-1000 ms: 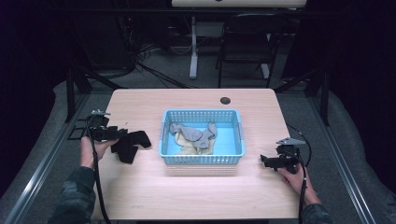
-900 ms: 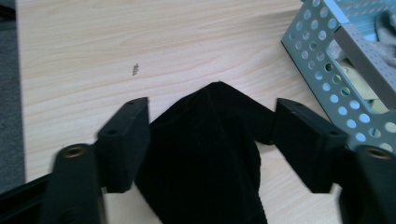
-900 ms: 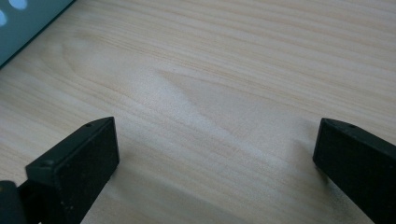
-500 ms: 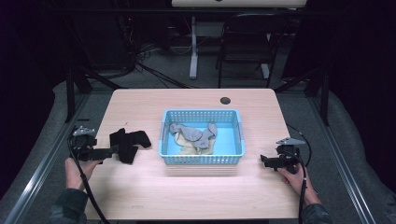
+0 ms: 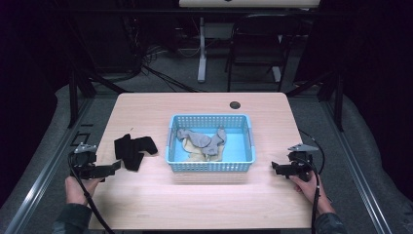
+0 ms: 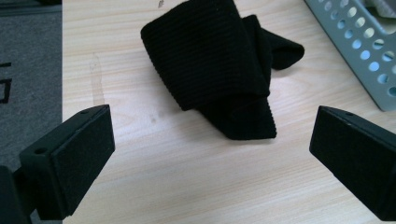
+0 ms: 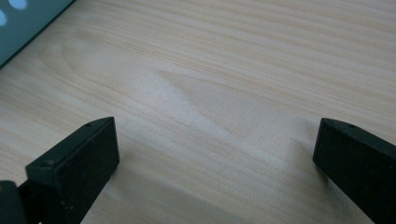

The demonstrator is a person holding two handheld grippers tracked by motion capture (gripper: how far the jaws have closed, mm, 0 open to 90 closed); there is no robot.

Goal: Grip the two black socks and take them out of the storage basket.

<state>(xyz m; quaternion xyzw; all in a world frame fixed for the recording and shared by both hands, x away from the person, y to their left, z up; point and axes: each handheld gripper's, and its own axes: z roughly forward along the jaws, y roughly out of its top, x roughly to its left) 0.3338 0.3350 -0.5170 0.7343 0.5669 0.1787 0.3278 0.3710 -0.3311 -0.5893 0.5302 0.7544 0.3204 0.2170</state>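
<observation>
My left tool (image 5: 113, 168) has backed off the one black sock (image 5: 133, 150), its jaws just opening; the sock lies ahead on the tabletop (image 5: 204, 204). One blue basket (image 5: 211, 165) sits beyond. My right tool (image 5: 276, 168) stays spread.

High view: fixed above the near edge, facing forward and down, taking in the whole table (image 5: 146, 204). Left gripper view: close and low over the wood, black cloth (image 6: 219, 65) at 12 o'clock, blue basket (image 6: 355, 51) at 2 o'clock. Right gripper view: equally close, basket corner at 10 o'clock.
</observation>
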